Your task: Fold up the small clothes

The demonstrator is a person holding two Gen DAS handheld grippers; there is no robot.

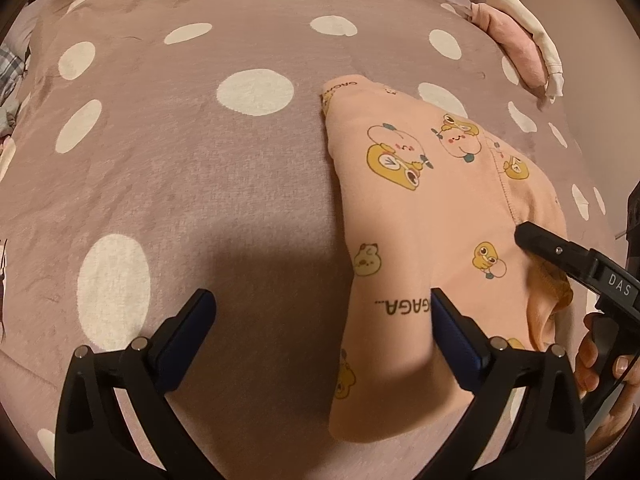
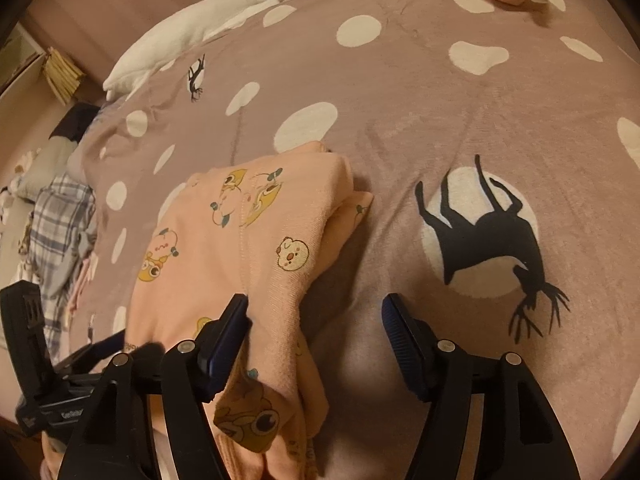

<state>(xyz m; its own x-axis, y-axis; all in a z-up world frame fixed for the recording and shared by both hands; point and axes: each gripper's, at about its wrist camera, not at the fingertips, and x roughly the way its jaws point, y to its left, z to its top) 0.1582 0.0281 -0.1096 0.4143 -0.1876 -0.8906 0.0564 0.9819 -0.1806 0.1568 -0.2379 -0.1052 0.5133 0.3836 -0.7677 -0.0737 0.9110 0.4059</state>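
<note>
A peach child's garment [image 1: 424, 208] printed with yellow cartoon animals lies folded on the bed, right of centre in the left wrist view. My left gripper [image 1: 320, 308] hovers low over its near left edge, jaws wide open, the right finger [image 1: 456, 332] above the cloth and the left finger over bare bedspread. One finger [image 1: 536, 242] of the right gripper rests on the garment's right side, with a person's hand behind it. In the right wrist view my right gripper [image 2: 316, 316] stands open over the garment [image 2: 224, 248], whose right edge lies by the left finger [image 2: 230, 332]; the pads do not press it.
The mauve bedspread [image 1: 192, 168] has white dots and black animal prints [image 2: 492, 236]. Folded pink and white clothes [image 1: 520, 48] lie at the far right. A white goose plush [image 2: 192, 28] and a plaid cloth [image 2: 60, 220] lie off to the left.
</note>
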